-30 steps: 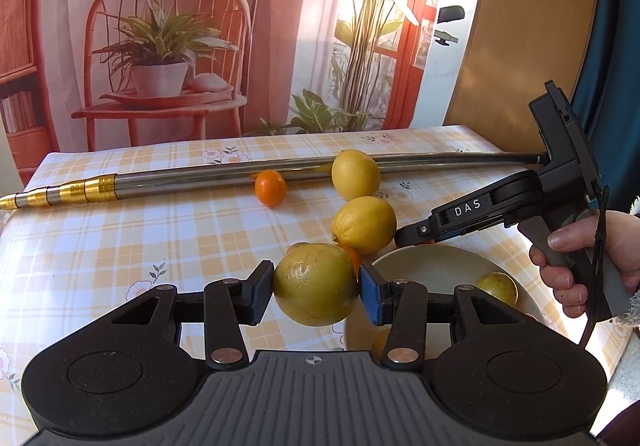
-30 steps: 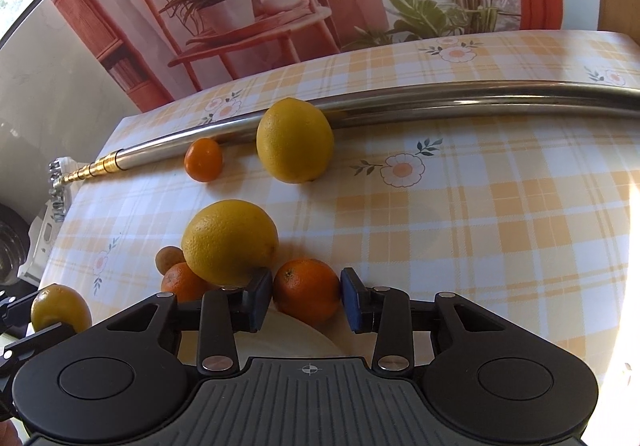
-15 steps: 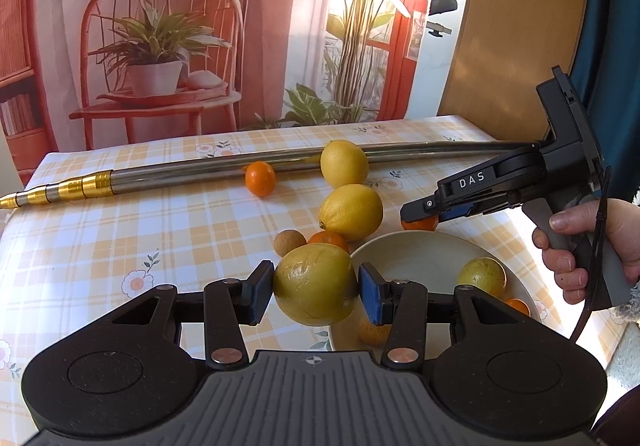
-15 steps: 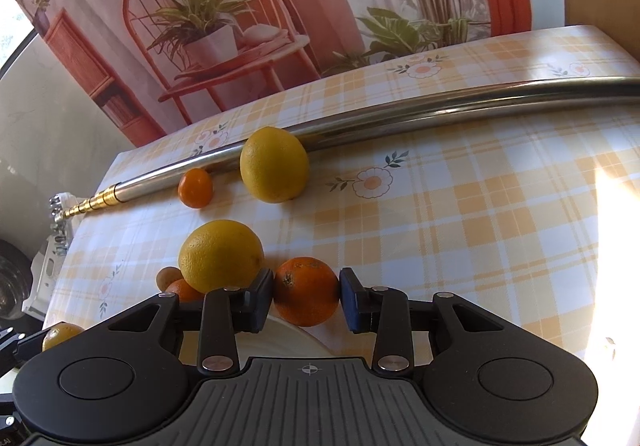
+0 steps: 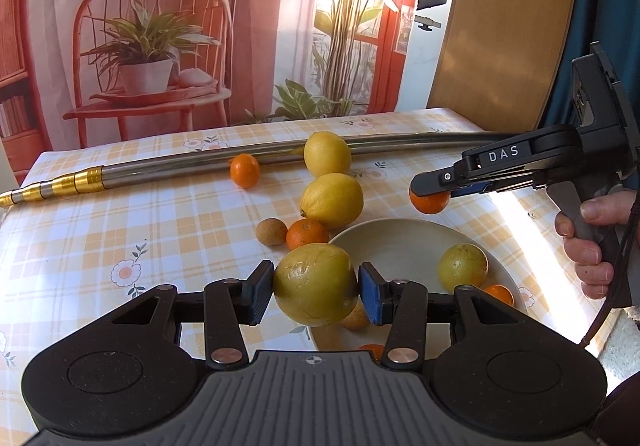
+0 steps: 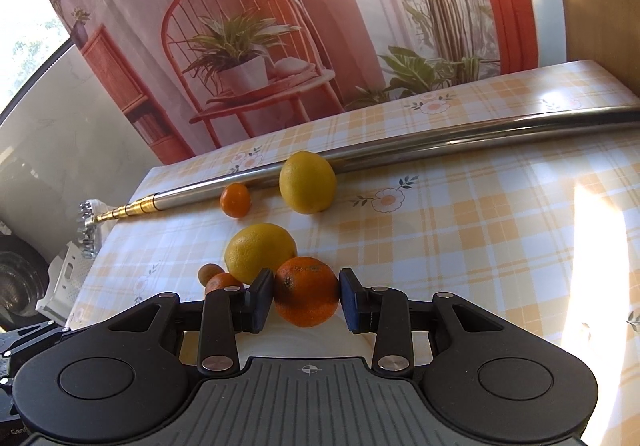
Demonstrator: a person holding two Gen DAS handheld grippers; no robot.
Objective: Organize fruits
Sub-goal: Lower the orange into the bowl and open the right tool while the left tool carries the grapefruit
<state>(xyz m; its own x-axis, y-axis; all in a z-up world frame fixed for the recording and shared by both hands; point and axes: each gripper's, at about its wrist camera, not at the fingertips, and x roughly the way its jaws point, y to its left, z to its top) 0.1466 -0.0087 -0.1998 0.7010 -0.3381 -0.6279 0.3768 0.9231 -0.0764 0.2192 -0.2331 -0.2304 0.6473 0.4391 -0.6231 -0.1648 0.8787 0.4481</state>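
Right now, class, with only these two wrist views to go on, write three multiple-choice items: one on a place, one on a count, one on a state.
1. Where does the metal pole lie?
A. Inside the bowl
B. On the table, behind the loose fruit
C. Upright against the backdrop

2. How many large yellow lemons rest on the tablecloth?
A. Two
B. Four
C. None

3. What is the right gripper doing?
A. Open and empty
B. Shut on an orange
C. Shut on the pole

Answers:
1 B, it stretches across the cloth beyond the far lemon.
2 A, only that one and the near lemon rest there.
3 B, its pads press the orange from both sides, above the bowl.
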